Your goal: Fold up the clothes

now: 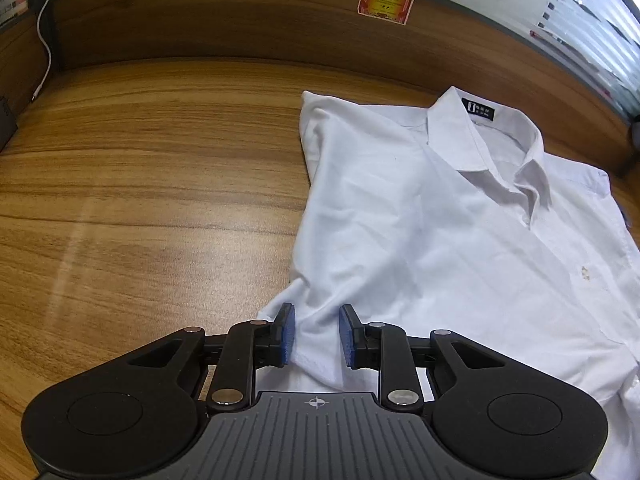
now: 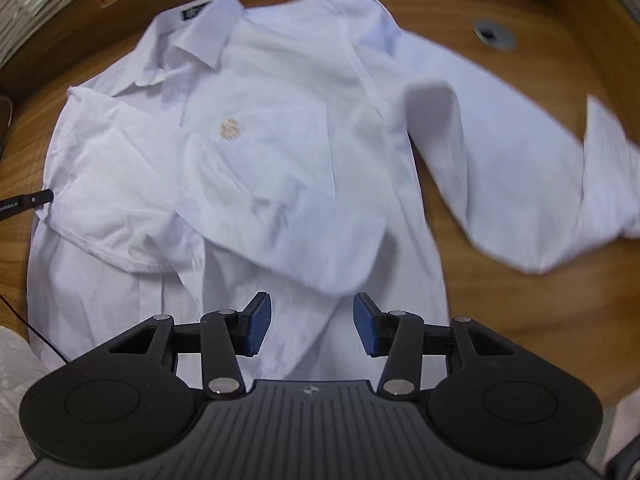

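Observation:
A white collared shirt [image 1: 440, 220] lies front-up on the wooden table [image 1: 140, 200], its collar with a black label [image 1: 481, 111] at the far side. My left gripper [image 1: 316, 318] stands open at the shirt's near left edge, and a raised ridge of fabric runs between its blue pads [image 1: 289, 334]. In the right wrist view, one sleeve [image 2: 248, 200] is folded across the shirt's [image 2: 280, 80] chest below a gold emblem [image 2: 229, 129]. The other sleeve [image 2: 520, 168] stretches out to the right, blurred. My right gripper [image 2: 312, 318] is open over the lower front, just short of the folded cuff.
A low wooden wall with a red-and-gold sticker [image 1: 384, 5] runs behind the table, with blinds above it. A white cable [image 1: 45, 40] hangs at the far left. A metal cable grommet [image 2: 494, 34] sits in the tabletop beyond the outstretched sleeve. Pale cloth [image 2: 14, 392] shows at the lower left.

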The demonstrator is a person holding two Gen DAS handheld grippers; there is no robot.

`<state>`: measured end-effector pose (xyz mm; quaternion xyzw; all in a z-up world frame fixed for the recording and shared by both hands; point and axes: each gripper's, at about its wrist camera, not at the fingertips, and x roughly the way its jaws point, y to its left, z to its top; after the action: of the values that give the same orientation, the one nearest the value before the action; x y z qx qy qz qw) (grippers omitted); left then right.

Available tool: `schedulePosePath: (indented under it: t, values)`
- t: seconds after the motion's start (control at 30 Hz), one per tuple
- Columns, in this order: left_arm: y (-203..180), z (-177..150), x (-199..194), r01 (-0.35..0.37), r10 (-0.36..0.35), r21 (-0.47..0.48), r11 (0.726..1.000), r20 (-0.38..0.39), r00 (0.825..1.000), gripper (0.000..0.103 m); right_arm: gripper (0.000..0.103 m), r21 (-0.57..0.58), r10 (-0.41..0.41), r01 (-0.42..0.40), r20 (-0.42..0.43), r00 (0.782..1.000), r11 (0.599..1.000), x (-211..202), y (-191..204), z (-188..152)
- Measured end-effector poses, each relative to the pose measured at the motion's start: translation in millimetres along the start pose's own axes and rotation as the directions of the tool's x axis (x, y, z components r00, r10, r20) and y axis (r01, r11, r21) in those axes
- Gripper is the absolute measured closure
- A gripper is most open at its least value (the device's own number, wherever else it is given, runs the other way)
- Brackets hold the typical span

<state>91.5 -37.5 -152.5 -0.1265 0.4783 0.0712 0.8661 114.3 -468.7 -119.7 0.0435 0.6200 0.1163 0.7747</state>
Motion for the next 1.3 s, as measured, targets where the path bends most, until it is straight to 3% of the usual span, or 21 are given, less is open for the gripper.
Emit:
schedulePosePath:
  t: [0.13, 0.27, 0.37, 0.53, 0.57, 0.6, 0.63, 1.0, 1.2, 1.3]
  values:
    - [-2.0, 0.2, -0.2, -0.004, 0.004, 0.028, 1.0, -0.005, 1.0, 0.075, 0.052, 0.136, 0.057, -0.053, -0.026, 0.998, 0.989, 15.4, -10.0, -30.3]
    - [-6.3, -0.8, 0.0, -0.011, 0.012, 0.076, 0.997, -0.009, 1.0, 0.075, 0.052, 0.3, 0.159, -0.152, 0.001, 0.987, 0.942, 23.9, -25.7, -54.7]
    - [-7.5, -1.4, -0.1, -0.013, 0.015, 0.09, 0.996, -0.011, 1.0, 0.075, 0.052, 0.434, 0.233, -0.235, 0.058, 0.971, 0.87, 29.9, -42.5, -69.2]
    - [-7.5, -0.8, -0.1, -0.012, 0.014, 0.089, 0.996, -0.018, 1.0, 0.075, 0.054, 0.599, 0.353, -0.377, 0.164, 0.921, 0.706, 40.9, -60.8, -86.4]
    - [-7.7, -0.7, 0.0, -0.013, 0.014, 0.092, 0.996, -0.019, 1.0, 0.075, 0.066, 0.617, 0.372, -0.397, 0.177, 0.911, 0.679, 43.1, -61.6, -89.0]
    - [-8.0, -0.7, 0.1, -0.013, 0.015, 0.094, 0.995, -0.02, 1.0, 0.075, 0.089, 0.628, 0.384, -0.411, 0.188, 0.904, 0.661, 43.8, -61.6, -90.6]
    - [-8.0, -0.7, 0.2, -0.012, 0.015, 0.096, 0.995, -0.021, 1.0, 0.075, 0.101, 0.61, 0.367, -0.402, 0.189, 0.911, 0.683, 38.4, -58.6, -88.3]
    - [-13.2, -4.3, 0.0, -0.032, 0.034, 0.138, 0.99, -0.012, 0.999, 0.074, 0.102, 0.396, 0.181, -0.259, 0.223, 0.958, 0.881, -20.6, -25.0, -62.0]
    - [-6.9, 5.6, -12.1, -0.011, 0.012, 0.048, 0.999, -0.021, 1.0, 0.073, 0.102, 0.263, 0.083, -0.155, 0.264, 0.961, 0.952, -53.9, -5.5, -47.8]
    - [-3.6, 9.9, -38.6, 0.034, -0.034, 0.003, 0.999, 0.015, 0.999, 0.069, 0.102, 0.092, 0.081, -0.116, 0.32, 0.944, 0.989, -84.2, 24.2, -40.9]
